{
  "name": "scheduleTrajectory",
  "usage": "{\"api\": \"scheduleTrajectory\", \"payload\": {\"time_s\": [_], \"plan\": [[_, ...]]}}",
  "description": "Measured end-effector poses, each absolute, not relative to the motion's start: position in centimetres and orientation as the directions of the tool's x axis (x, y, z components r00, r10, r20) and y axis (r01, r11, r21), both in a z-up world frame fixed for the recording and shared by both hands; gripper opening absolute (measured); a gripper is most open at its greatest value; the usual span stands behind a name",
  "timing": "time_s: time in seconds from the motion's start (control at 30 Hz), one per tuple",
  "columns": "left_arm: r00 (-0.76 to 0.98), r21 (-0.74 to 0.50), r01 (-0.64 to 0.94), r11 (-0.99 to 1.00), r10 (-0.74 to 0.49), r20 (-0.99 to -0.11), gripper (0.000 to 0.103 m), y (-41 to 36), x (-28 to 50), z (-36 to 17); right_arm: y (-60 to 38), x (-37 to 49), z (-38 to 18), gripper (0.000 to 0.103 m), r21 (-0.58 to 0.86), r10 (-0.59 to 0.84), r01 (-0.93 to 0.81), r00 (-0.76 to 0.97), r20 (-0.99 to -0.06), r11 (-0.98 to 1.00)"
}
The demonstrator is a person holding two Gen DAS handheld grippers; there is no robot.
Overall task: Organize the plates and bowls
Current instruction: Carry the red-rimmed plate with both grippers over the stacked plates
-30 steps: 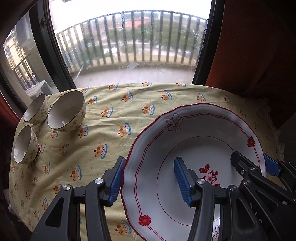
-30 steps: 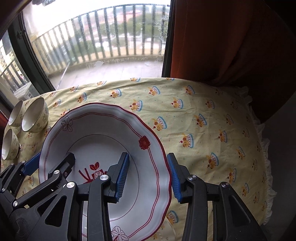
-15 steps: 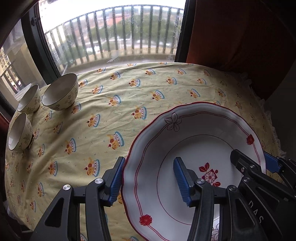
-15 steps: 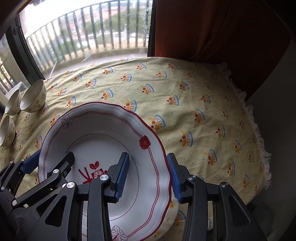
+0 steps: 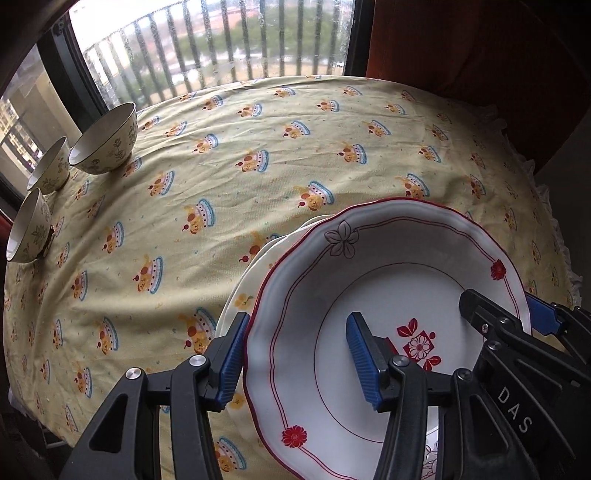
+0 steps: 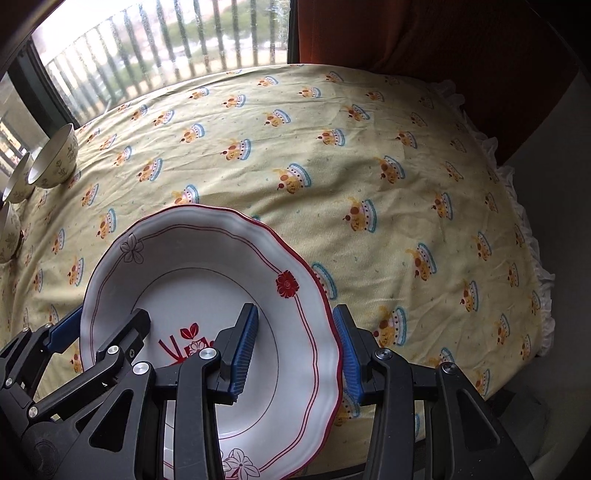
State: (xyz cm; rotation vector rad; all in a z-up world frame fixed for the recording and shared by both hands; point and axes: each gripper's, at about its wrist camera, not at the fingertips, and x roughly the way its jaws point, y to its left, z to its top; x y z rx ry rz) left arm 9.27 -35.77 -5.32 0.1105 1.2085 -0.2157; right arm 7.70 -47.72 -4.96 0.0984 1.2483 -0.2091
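Observation:
A white deep plate point(image 5: 388, 280) with a red scalloped rim and red flower motifs hangs tilted over the table, held from both sides. My left gripper point(image 5: 295, 332) is shut on its left rim, one blue pad outside and one inside. My right gripper point(image 6: 295, 317) is shut on the right rim point(image 6: 321, 332) the same way. Under the held plate, the edge of another white plate point(image 5: 242, 295) with a yellow flower shows on the cloth. Three patterned bowls point(image 5: 103, 147) point(image 5: 50, 171) point(image 5: 27, 232) stand together at the far left.
A yellow tablecloth point(image 5: 258, 166) with a crown print covers the table; its frilled edge point(image 6: 532, 236) drops off at the right. Behind the table are a window with a balcony railing point(image 5: 221, 48) and a red curtain point(image 6: 424, 33).
Both grippers have carried the plate nearer and lower over the table. The bowls now look farther off, and the edge of a second plate has come into sight beneath the held one.

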Motion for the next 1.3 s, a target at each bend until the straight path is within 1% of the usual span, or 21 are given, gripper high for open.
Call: {"api": "scheduleTrajectory", "payload": {"time_s": [0.23, 0.43, 0.67, 0.73, 0.8, 0.83, 0.87, 0.9, 1.13, 1.3], "plan": [[0.296, -0.035, 0.138, 0.990, -0.075, -0.952, 0.055, -36.6, 8.9, -7.2, -49.6, 8.3, -6.6, 0.047, -0.006, -0.049, 0.161, 0.268, -0.962, 0.987], [0.327, -0.003, 0.081, 0.997, -0.029, -0.945, 0.055, -36.9, 8.6, -7.0, -49.5, 8.5, -6.7, 0.047, 0.001, -0.026, 0.097, 0.276, -0.961, 0.995], [0.351, 0.008, 0.032, 0.999, -0.004, -0.937, 0.055, -37.0, 8.4, -7.0, -50.4, 8.2, -6.6, 0.046, 0.083, 0.069, 0.038, 0.275, -0.959, 0.996], [0.359, 0.016, 0.025, 1.000, 0.006, -0.933, 0.055, -37.1, 8.3, -7.0, -50.6, 7.9, -6.2, 0.046, 0.084, 0.070, 0.037, 0.287, -0.955, 0.996], [0.365, 0.020, 0.023, 1.000, 0.010, -0.931, 0.055, -37.1, 8.2, -7.0, -51.0, 7.4, -5.5, 0.043, 0.068, 0.052, 0.039, 0.318, -0.947, 0.997], [0.366, 0.021, 0.021, 1.000, 0.012, -0.931, 0.055, -37.1, 8.2, -7.0, -51.2, 7.2, -5.3, 0.038, 0.064, 0.048, 0.039, 0.330, -0.943, 0.997], [0.366, 0.022, 0.017, 1.000, 0.015, -0.931, 0.055, -37.1, 8.2, -7.0, -51.3, 7.1, -5.3, 0.034, 0.067, 0.051, 0.038, 0.332, -0.942, 0.997], [0.367, 0.026, 0.014, 1.000, 0.020, -0.930, 0.055, -37.2, 8.2, -7.0, -51.4, 7.2, -5.6, 0.027, 0.083, 0.067, 0.036, 0.320, -0.945, 0.996], [0.322, -0.005, -0.040, 0.999, 0.008, -0.947, 0.054, -36.3, 8.2, -6.6, -50.8, 7.0, -5.3, 0.027, 0.055, 0.049, 0.010, 0.336, -0.940, 0.998], [0.341, 0.044, -0.064, 0.997, 0.063, -0.938, 0.054, -35.7, 8.1, -6.0, -50.2, 7.6, -5.3, 0.027, 0.081, 0.082, -0.017, 0.335, -0.939, 0.997]]}}
